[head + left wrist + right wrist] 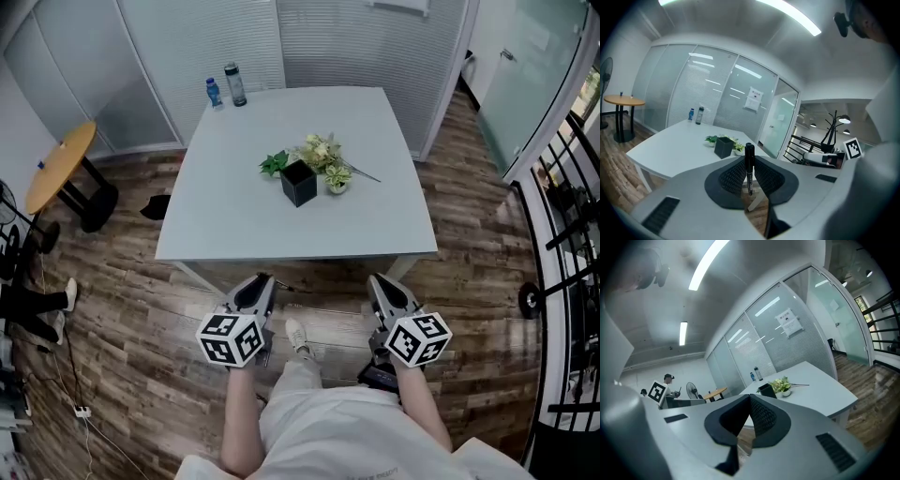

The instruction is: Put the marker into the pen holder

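Observation:
A black marker [749, 168] stands upright between the jaws of my left gripper [749, 176], which is shut on it. In the head view that left gripper [260, 286] hangs below the near edge of the white table [234, 220], away from it. The black square pen holder [298, 182] stands near the table's middle, beside small potted plants [323, 157]; it also shows as the pen holder [723, 146] and the pen holder [766, 390]. My right gripper [386, 289] is level with the left one; its jaws meet at the tips with nothing between them, as the right gripper [748, 401] shows.
Two bottles [226, 87] stand at the table's far left corner. A round wooden side table [60, 167] is at the left over the plank floor. Glass partitions close the back; a black railing [567, 234] runs along the right. A person stands far off at the left [669, 380].

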Tool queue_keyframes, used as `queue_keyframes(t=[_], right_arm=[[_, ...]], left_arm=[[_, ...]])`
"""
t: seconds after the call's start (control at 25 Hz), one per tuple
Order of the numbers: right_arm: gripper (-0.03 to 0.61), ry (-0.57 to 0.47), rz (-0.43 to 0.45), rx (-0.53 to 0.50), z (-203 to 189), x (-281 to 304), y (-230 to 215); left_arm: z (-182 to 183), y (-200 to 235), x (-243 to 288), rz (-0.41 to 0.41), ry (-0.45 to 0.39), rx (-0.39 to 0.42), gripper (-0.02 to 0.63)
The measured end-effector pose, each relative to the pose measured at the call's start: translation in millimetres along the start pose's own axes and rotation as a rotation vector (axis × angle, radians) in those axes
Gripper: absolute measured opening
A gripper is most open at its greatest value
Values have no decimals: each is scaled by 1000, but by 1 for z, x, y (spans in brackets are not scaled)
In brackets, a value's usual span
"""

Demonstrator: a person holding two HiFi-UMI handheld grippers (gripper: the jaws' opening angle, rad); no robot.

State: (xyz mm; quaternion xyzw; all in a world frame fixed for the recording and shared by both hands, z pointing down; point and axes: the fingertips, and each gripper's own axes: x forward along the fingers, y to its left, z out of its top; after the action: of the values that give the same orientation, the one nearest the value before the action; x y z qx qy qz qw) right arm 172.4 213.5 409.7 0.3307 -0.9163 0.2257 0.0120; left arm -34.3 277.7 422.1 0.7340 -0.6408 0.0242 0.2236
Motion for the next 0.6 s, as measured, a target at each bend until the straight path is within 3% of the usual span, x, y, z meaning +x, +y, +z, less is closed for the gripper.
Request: queue_keyframes(t=[0.28,0.6], right_arm=[[15,3,-104,30,38,112,-47],[15,14,-169,48,61,228,-68]], left_arm=[[58,67,111,-71,60,20,58],[115,147,199,-130,97,45,58]])
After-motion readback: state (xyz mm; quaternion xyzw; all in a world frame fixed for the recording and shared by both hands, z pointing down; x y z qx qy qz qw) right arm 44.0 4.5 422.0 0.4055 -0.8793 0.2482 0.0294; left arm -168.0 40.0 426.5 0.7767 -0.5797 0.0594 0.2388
